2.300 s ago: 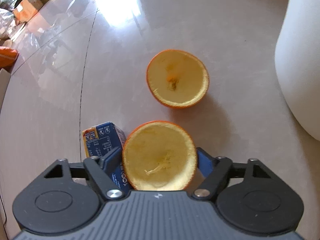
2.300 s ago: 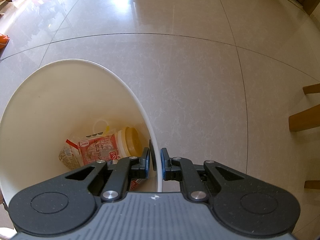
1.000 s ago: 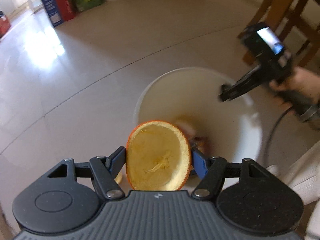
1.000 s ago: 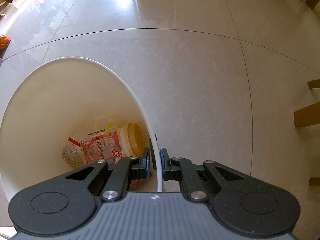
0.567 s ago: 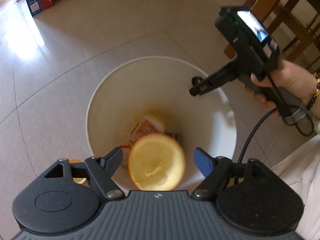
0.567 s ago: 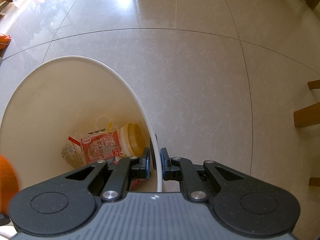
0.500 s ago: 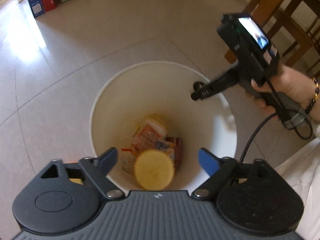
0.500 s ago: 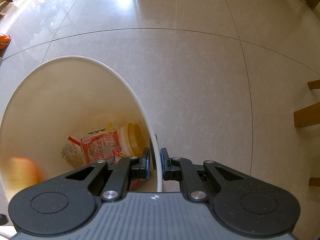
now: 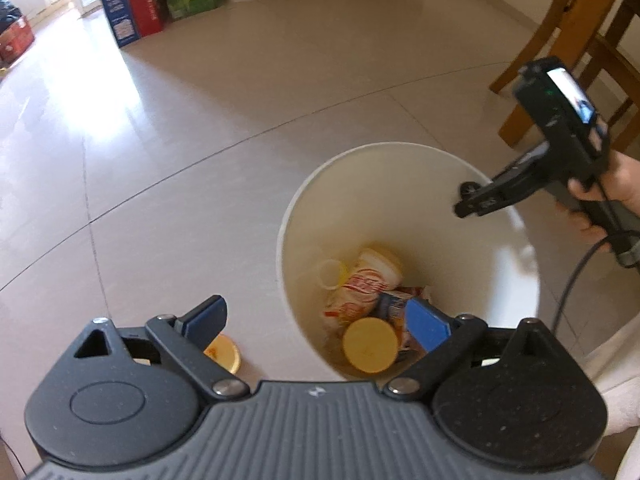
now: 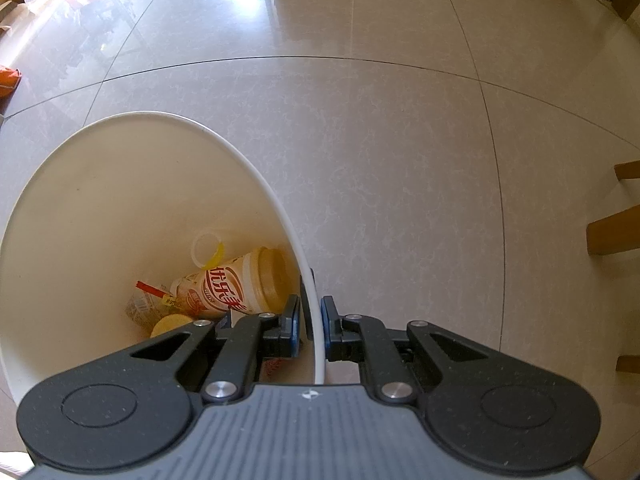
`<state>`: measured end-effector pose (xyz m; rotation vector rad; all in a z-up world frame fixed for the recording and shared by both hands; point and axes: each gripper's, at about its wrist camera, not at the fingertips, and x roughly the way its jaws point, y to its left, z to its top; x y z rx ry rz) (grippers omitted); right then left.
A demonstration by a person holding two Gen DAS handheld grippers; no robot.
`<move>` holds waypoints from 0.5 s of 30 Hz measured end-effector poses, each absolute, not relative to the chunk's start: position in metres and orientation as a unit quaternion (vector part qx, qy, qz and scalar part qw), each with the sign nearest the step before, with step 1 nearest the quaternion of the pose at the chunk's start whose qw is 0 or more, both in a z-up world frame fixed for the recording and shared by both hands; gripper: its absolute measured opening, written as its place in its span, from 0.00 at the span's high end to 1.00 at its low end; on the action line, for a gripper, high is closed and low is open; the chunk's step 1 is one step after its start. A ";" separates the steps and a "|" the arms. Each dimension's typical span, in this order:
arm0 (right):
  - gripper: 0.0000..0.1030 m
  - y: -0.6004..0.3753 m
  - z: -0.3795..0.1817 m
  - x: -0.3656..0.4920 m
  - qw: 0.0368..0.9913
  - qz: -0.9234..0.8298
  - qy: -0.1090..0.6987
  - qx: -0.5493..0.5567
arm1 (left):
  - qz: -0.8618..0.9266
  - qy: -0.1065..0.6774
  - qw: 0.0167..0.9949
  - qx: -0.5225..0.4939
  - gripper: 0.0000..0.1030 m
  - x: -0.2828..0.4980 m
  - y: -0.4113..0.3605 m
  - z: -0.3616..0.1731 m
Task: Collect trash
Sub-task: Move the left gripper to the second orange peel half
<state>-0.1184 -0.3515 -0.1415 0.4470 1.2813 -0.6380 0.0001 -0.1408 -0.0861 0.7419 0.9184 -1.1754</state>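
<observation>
A white bin (image 9: 516, 216) stands on the tiled floor with a milk-tea cup (image 9: 368, 276), wrappers and an orange half peel (image 9: 370, 345) inside. My left gripper (image 9: 316, 322) hovers above the bin's near-left rim, open and empty. A second orange peel (image 9: 224, 354) lies on the floor left of the bin, partly hidden by the left finger. My right gripper (image 10: 311, 326) is shut on the bin's rim (image 10: 308, 280); the cup (image 10: 236, 282) and the peel (image 10: 172, 323) show inside the bin.
A person's hand (image 9: 608, 196) holds the right gripper's handle over the bin. Wooden chair legs (image 9: 540, 52) stand at the right. Boxes and bags (image 9: 160, 0) line the far wall. Open tiled floor lies to the left of the bin.
The left gripper carried the orange peel over the bin, opened, and the peel dropped to the bottom. The left gripper has since drifted leftward. The right gripper kept its hold on the rim.
</observation>
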 end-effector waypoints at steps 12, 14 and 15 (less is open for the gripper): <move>0.87 -0.352 -0.142 -0.119 0.732 -0.291 0.582 0.203 | -0.476 0.397 0.726 0.299 0.02 0.050 -0.107 -0.119; 0.87 -0.351 -0.142 -0.119 0.733 -0.290 0.582 0.202 | -0.462 0.401 0.734 0.294 0.02 0.061 -0.103 -0.138; 0.87 -0.351 -0.142 -0.119 0.733 -0.290 0.581 0.202 | -0.458 0.403 0.737 0.292 0.02 0.065 -0.101 -0.147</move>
